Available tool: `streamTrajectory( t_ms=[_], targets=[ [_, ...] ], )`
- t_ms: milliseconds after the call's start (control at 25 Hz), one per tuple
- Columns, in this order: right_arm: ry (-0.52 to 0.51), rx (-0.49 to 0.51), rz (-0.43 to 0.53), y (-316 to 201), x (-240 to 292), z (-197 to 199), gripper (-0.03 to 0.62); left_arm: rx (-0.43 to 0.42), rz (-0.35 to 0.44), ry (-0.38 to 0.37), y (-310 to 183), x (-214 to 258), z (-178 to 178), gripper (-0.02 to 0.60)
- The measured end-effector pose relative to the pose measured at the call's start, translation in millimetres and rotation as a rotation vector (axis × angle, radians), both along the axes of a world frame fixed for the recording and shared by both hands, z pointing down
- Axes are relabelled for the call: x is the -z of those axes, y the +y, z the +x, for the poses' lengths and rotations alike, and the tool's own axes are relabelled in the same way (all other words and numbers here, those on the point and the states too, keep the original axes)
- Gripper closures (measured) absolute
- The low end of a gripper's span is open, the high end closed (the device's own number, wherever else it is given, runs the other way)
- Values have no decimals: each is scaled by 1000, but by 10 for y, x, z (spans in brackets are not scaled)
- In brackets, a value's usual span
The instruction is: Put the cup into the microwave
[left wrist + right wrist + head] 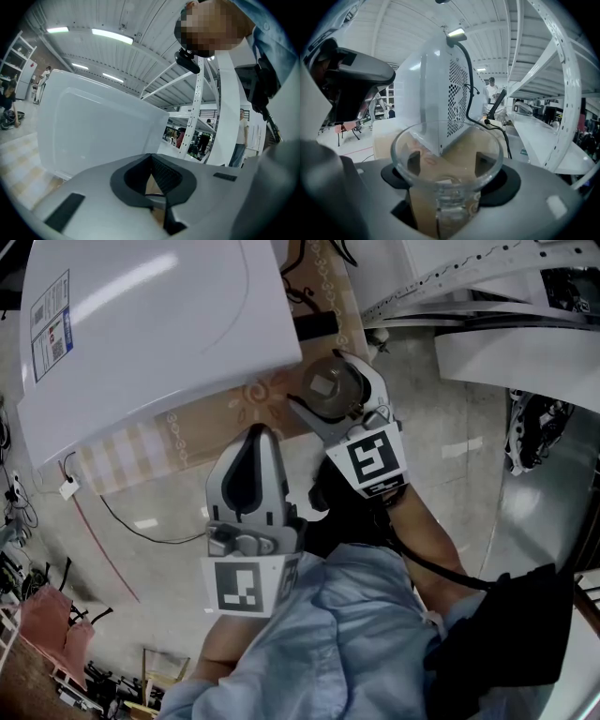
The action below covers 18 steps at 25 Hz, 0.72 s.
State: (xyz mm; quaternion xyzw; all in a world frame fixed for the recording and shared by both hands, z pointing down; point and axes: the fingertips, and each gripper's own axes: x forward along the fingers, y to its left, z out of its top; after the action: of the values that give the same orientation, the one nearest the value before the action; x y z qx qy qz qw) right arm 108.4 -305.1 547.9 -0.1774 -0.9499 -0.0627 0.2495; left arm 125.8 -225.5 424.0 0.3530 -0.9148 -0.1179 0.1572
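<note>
A clear glass cup point(328, 390) stands upright on the patterned tablecloth point(211, 423), just right of the white microwave point(150, 324). My right gripper point(326, 382) reaches around it, and its fingers lie against both sides of the cup. In the right gripper view the cup point(447, 159) fills the space between the jaws of the right gripper point(447, 169), and the microwave's perforated side point(440, 89) rises behind it. My left gripper point(258, 434) hovers nearer to me, left of the cup, with its jaws together and nothing in them. From the left gripper point(152, 161) the microwave's white casing point(93, 131) is close ahead.
A black cable point(469, 96) runs down the microwave's perforated side onto the table. White metal shelving point(487, 296) stands to the right. A power strip and cord point(70, 488) lie on the floor below the table's edge. A person point(241, 136) stands in the background.
</note>
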Motion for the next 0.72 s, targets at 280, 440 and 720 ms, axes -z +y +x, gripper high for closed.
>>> streamTrajectory(
  t_ms=[280, 440, 720],
  targets=[
    [11, -20, -6, 5, 16, 27, 215, 41, -56, -54, 152, -5, -54, 574],
    [-1, -22, -11, 11, 99, 49, 216, 60, -62, -64, 211, 29, -49, 574],
    [-29, -18, -11, 36, 487, 114, 216, 67, -68, -86, 254, 266, -37, 574]
  ],
)
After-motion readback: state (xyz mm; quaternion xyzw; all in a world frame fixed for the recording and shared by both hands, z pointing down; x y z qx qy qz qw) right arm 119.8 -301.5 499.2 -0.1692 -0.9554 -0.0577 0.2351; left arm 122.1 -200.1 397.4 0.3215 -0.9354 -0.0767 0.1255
